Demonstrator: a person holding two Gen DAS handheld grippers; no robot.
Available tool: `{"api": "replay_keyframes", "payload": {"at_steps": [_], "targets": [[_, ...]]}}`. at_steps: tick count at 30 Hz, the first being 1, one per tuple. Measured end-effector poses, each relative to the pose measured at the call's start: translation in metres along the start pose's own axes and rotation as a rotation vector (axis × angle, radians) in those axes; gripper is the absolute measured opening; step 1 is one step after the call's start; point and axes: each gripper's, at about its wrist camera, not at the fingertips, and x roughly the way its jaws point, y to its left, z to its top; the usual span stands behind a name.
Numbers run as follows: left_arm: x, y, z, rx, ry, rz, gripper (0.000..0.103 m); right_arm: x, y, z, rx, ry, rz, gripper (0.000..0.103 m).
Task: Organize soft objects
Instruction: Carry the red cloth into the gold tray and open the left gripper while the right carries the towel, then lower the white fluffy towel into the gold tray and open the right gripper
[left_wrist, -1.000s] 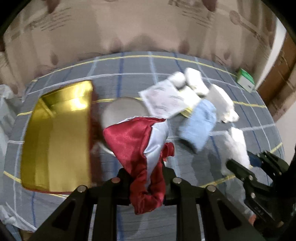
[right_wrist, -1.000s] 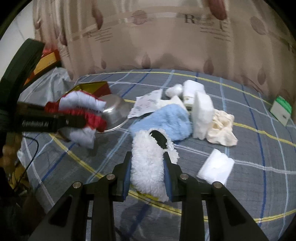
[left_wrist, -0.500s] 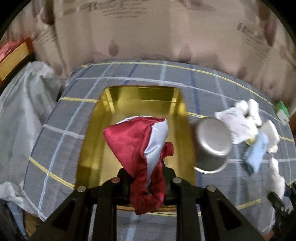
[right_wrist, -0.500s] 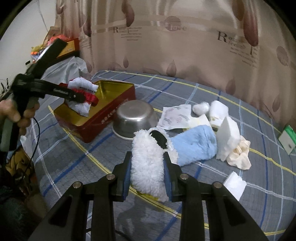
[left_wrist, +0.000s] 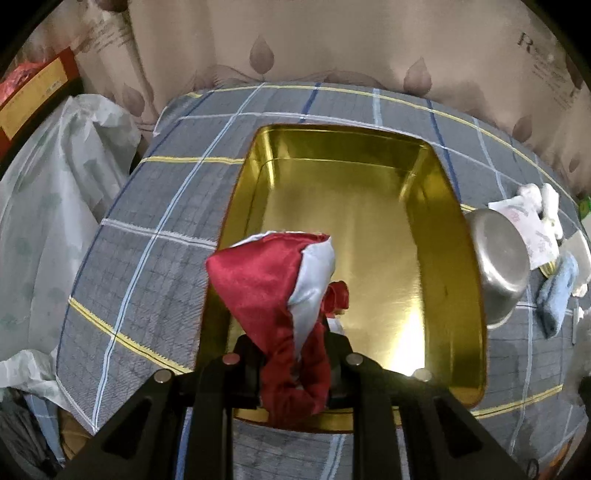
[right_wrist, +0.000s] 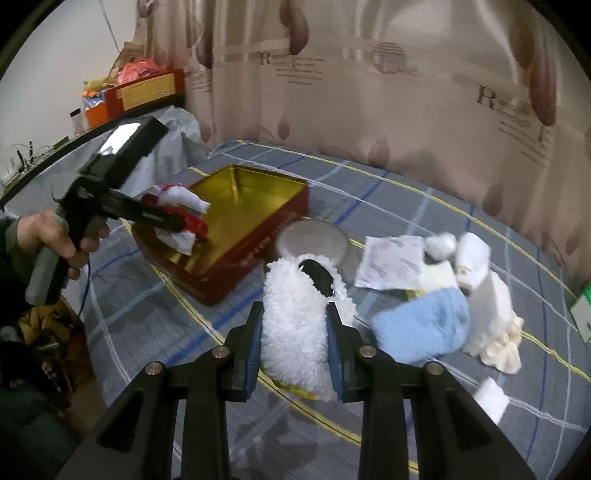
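My left gripper (left_wrist: 293, 354) holds a red and white satin cloth (left_wrist: 266, 280) over the near end of an open tin with a gold inside (left_wrist: 347, 129). Its jaws are opening while the cloth still hangs pinched between them. From the right wrist view, the same left gripper (right_wrist: 173, 221) hovers with the cloth (right_wrist: 181, 197) above the tin's (right_wrist: 258, 192) left part. My right gripper (right_wrist: 295, 332) is shut on a white fluffy pad (right_wrist: 291, 306), lifted above the checked bedcover. A blue fluffy piece (right_wrist: 424, 325) lies to its right.
An upturned steel bowl (right_wrist: 314, 236) sits against the tin's right side. Beyond it lie a paper packet (right_wrist: 391, 262), white sponges and cloths (right_wrist: 487, 306) and a green box (right_wrist: 581, 314). A white plastic bag (left_wrist: 48, 206) lies left of the bed. A curtain hangs behind.
My left gripper carried the red cloth leftward from beside the bowl to over the tin. The right gripper rose a little with the white pad and turned toward the tin.
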Motion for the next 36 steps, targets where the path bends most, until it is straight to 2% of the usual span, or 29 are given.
{"api": "replay_keyframes", "payload": {"at_steps": [2, 7, 9, 11, 13, 14, 18, 25, 36], "targets": [[0.001, 0.003, 0.001, -0.014, 0.006, -0.012, 0.025, 0.004, 0.005, 0.005, 0.002, 0.005, 0.03, 0.028], [0.001, 0.011, 0.001, -0.038, 0.015, -0.015, 0.035, 0.016, 0.023, 0.02, -0.025, 0.006, 0.069, 0.028], [-0.001, 0.013, 0.001, -0.036, 0.017, -0.041, 0.038, 0.022, 0.03, 0.025, -0.039, 0.006, 0.079, 0.028], [-0.005, 0.016, 0.001, -0.042, 0.003, -0.048, 0.044, 0.03, 0.034, 0.031, -0.042, 0.012, 0.094, 0.028], [-0.009, 0.019, 0.002, -0.054, -0.009, -0.059, 0.055, 0.036, 0.037, 0.035, -0.037, 0.013, 0.112, 0.028], [-0.01, 0.021, 0.002, -0.058, -0.005, -0.066, 0.056, 0.04, 0.04, 0.039, -0.043, 0.015, 0.118, 0.028], [-0.013, 0.026, -0.001, -0.073, 0.005, -0.086, 0.057, 0.051, 0.051, 0.049, -0.058, 0.017, 0.143, 0.028], [-0.042, 0.028, -0.009, -0.067, -0.049, -0.097, 0.057, 0.069, 0.07, 0.07, -0.092, 0.011, 0.177, 0.028], [-0.065, 0.061, -0.022, -0.141, -0.095, -0.065, 0.057, 0.115, 0.094, 0.091, -0.121, 0.058, 0.153, 0.029]]}}
